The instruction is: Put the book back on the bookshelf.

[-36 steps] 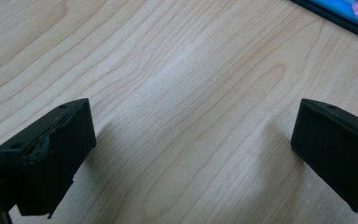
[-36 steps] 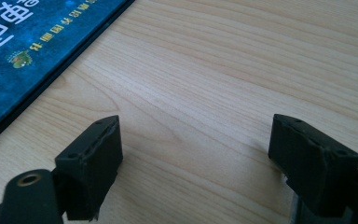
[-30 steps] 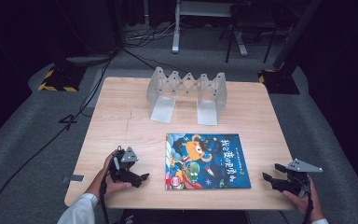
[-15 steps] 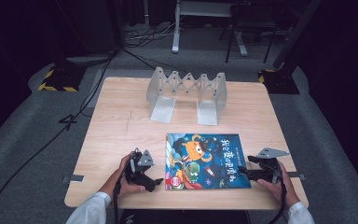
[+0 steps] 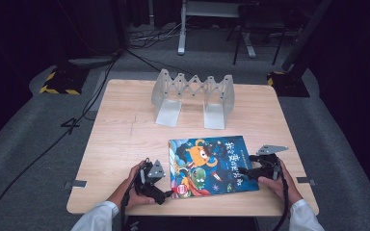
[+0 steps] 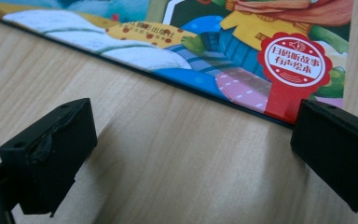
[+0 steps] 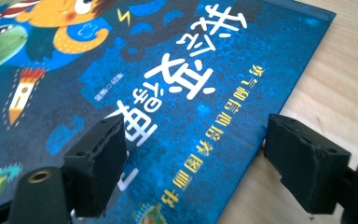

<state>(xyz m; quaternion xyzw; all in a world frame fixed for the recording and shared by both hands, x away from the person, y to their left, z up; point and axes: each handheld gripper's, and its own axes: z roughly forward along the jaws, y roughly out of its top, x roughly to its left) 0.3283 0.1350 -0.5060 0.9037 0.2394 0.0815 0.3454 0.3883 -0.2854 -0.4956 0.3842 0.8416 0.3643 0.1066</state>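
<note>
A blue picture book (image 5: 212, 163) with an orange cartoon figure lies flat on the wooden table (image 5: 120, 139), near the front edge. My left gripper (image 5: 166, 195) sits at the book's front left corner. In the left gripper view it (image 6: 191, 154) stands open low over the wood, with the book's edge (image 6: 205, 56) just ahead. My right gripper (image 5: 244, 172) is at the book's right edge. In the right gripper view it (image 7: 200, 163) is open, one jaw over the cover (image 7: 135, 79) and the other over bare table.
A grey expandable book rack (image 5: 192, 96) with two upright ends stands at the back middle of the table. Cables run over the dark floor (image 5: 38, 144) to the left. A person's hands and white sleeves come in at the table's front edge.
Both grippers have moved inward from the table's front corners to the book's left and right sides. The book and the rack have not moved.
</note>
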